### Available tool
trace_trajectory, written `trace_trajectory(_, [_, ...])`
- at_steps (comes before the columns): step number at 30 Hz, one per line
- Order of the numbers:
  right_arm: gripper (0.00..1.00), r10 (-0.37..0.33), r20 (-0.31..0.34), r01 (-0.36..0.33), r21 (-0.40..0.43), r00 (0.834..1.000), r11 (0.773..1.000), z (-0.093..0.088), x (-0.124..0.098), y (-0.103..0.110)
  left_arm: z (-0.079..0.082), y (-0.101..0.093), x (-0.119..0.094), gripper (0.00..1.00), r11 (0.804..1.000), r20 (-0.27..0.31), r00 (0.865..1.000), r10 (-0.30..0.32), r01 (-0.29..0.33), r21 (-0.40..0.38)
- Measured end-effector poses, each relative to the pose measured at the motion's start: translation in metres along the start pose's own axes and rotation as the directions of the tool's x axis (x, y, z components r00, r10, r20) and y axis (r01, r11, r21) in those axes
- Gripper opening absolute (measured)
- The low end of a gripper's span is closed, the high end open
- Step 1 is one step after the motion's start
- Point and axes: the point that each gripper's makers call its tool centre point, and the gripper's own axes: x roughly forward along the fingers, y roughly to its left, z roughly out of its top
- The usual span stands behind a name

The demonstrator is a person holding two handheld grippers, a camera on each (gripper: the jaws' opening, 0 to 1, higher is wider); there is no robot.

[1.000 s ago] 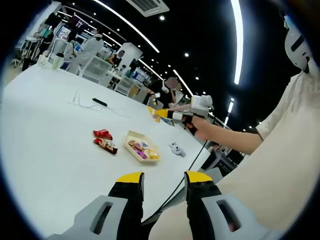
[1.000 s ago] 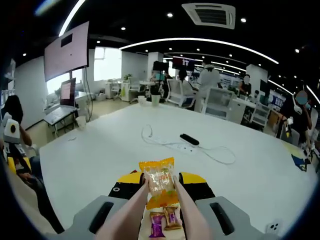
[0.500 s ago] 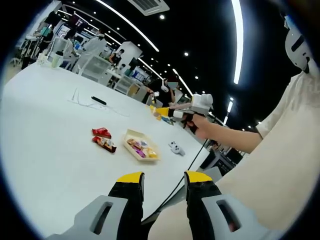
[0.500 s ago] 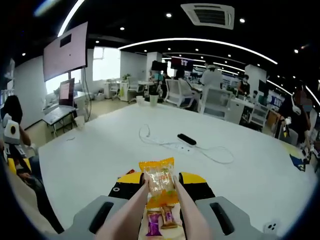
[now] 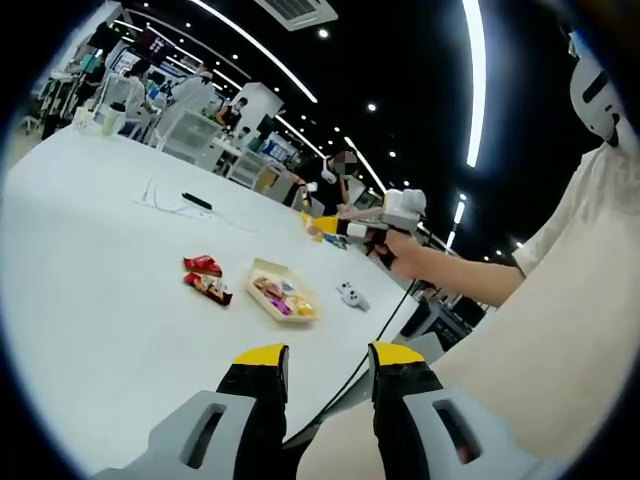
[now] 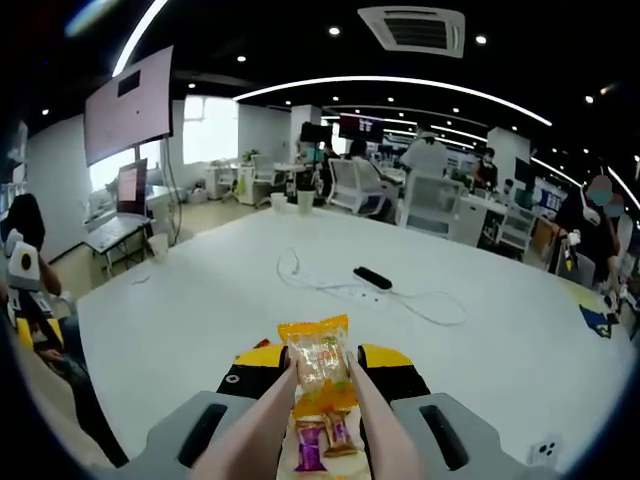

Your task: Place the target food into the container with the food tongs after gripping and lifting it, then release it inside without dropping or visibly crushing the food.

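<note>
Now the right gripper (image 6: 322, 362) is squeezing the tongs (image 6: 318, 425) narrow on the orange snack packet (image 6: 318, 362), drifting above the tray (image 5: 285, 297) as its sweets slide slightly under the packet, lowering likely next, left gripper (image 5: 322, 362) idling open.

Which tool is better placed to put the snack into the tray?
Right tool: its tongs already hold the orange snack packet above the tray. The left tool is open, empty, farther back.

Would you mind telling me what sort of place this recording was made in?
Most likely an open-plan office or lab: a large white table, desks with office chairs behind it, a wall screen, and a ceiling air vent.
</note>
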Motion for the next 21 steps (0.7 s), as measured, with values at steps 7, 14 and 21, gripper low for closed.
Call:
trace_trajectory(7, [0.27,0.001,0.004,-0.001,-0.005,1.000,1.000,0.0027,0.0001,-0.0002,-0.0003,-0.0010,0.0003,0.31,1.000,-0.002,1.000,-0.002,0.002,0.001])
trace_trajectory(14, [0.27,0.000,0.011,0.000,0.001,1.000,1.000,0.0050,-0.0007,-0.0010,-0.0011,-0.0014,0.0018,0.31,1.000,-0.006,1.000,-0.006,0.006,0.002])
trace_trajectory(21, [0.27,-0.004,0.006,0.004,0.006,1.000,1.000,0.0029,-0.0017,-0.0020,-0.0001,-0.0028,0.0034,0.31,1.000,-0.012,1.000,-0.014,0.014,0.011])
